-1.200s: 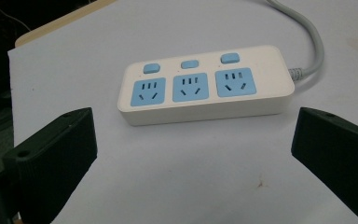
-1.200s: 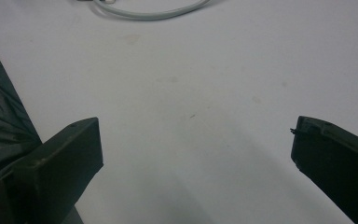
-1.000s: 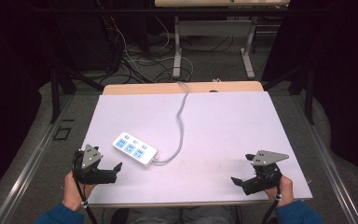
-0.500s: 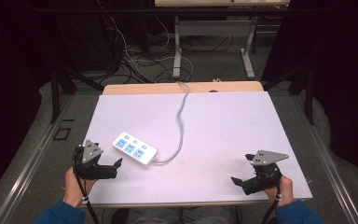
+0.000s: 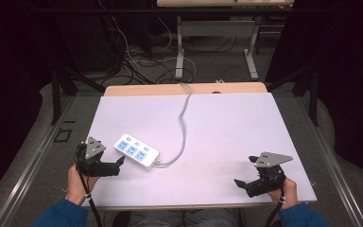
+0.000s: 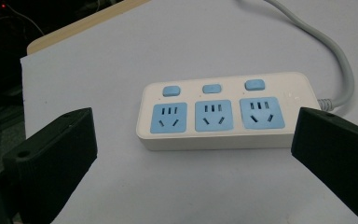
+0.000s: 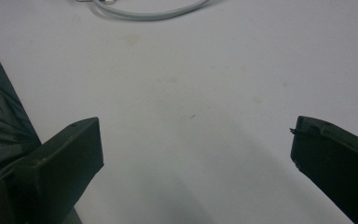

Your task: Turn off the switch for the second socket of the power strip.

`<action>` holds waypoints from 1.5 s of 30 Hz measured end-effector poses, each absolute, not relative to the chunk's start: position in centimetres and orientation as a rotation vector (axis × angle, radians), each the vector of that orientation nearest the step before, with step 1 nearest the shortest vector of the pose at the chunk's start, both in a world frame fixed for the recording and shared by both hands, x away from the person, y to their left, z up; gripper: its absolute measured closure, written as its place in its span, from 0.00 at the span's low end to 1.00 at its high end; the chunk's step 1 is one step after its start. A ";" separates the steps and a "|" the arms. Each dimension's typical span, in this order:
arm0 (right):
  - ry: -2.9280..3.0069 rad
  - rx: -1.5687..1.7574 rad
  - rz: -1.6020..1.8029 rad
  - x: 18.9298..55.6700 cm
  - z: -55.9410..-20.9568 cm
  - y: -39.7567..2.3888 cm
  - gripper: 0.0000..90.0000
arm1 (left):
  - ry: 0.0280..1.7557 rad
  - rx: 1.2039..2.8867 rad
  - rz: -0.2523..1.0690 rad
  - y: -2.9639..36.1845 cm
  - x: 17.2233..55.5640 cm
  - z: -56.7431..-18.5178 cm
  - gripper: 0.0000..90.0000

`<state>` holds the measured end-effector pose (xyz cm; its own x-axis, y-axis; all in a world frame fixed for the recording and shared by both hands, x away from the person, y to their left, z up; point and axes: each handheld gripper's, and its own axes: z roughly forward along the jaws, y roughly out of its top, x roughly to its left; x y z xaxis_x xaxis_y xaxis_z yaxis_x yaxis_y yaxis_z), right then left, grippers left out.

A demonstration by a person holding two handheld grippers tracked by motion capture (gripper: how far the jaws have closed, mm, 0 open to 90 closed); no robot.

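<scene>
A white power strip (image 5: pixel 136 152) (image 6: pixel 226 110) with three blue sockets and three blue switches lies on the left part of the white table (image 5: pixel 227 127). Its grey cable (image 5: pixel 185 123) (image 6: pixel 324 42) runs back over the table's far edge. My left gripper (image 5: pixel 119 163) (image 6: pixel 196 154) is open just short of the strip's near end, its jaws wide apart, nothing between them. My right gripper (image 5: pixel 240 182) (image 7: pixel 196 158) is open near the front right corner, over bare table, holding nothing. A loop of the cable (image 7: pixel 149 11) lies far ahead of it.
A wooden strip (image 5: pixel 184 88) borders the table's far edge. Beyond it stand desk legs (image 5: pixel 179 47) and tangled cables (image 5: pixel 132 61) on the floor. A person's hands and blue sleeves (image 5: pixel 59 215) come in at the bottom.
The left gripper has crept slightly right and forward toward the power strip. The right gripper has barely moved.
</scene>
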<state>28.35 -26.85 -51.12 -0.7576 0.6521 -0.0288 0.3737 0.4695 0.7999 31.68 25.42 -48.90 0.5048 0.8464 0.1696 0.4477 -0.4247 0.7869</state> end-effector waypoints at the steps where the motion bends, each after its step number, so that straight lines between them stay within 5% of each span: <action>1: 2.392 0.869 1.179 28.4 -51.1 -26.9 0.02 | 1.052 2.070 0.746 25.5 31.8 -48.9 0.00; 45: 2.387 0.874 1.187 28.4 -51.2 -26.8 0.02 | 1.082 2.102 0.726 24.0 36.6 -48.4 0.00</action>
<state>28.43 -26.79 -51.23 -0.7556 0.6546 -0.0240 0.3758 0.4633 0.8026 36.59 24.04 -48.39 0.5042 0.8458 0.1744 0.4820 -0.4433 0.7558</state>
